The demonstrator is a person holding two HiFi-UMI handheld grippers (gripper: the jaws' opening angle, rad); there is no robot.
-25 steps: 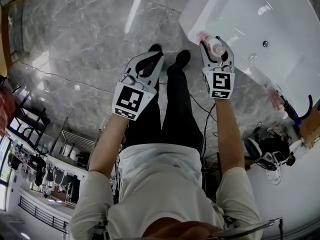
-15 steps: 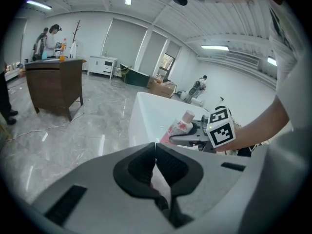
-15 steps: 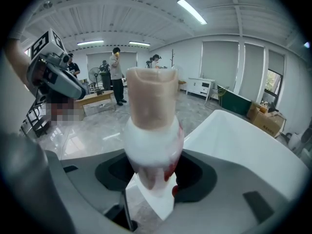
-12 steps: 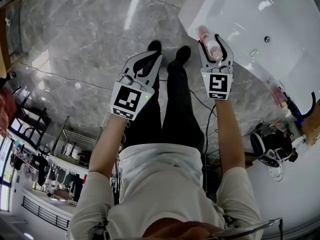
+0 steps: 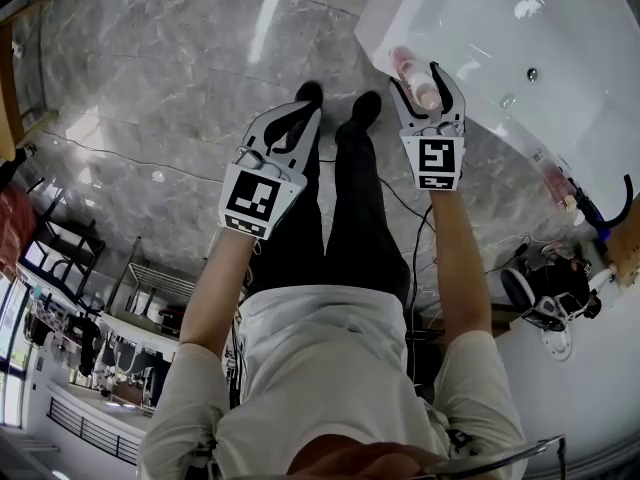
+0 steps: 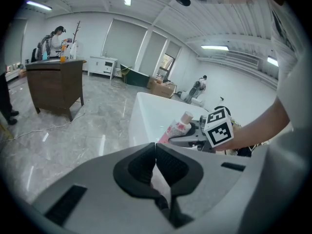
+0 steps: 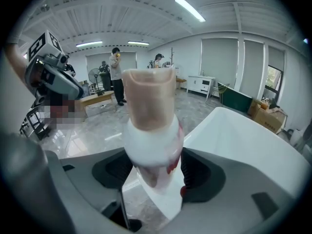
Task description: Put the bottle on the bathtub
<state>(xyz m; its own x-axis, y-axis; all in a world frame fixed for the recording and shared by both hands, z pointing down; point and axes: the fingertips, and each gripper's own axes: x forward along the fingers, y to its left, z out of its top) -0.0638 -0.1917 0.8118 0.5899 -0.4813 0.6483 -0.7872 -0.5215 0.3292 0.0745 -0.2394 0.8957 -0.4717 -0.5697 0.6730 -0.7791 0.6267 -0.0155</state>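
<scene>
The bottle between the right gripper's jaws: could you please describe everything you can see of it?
The bottle is small, seemingly white plastic, with red-pink print and a wide, pale pink cap, closed. It stands cap up, slightly tilted, over the corner of the white bathtub rim, between the jaws of the right gripper, which have just been opening; the pads sit close beside it but seem not to press. Its base is hidden.

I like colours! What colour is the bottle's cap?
Pinkish beige cap, clearest in the right gripper view.
</scene>
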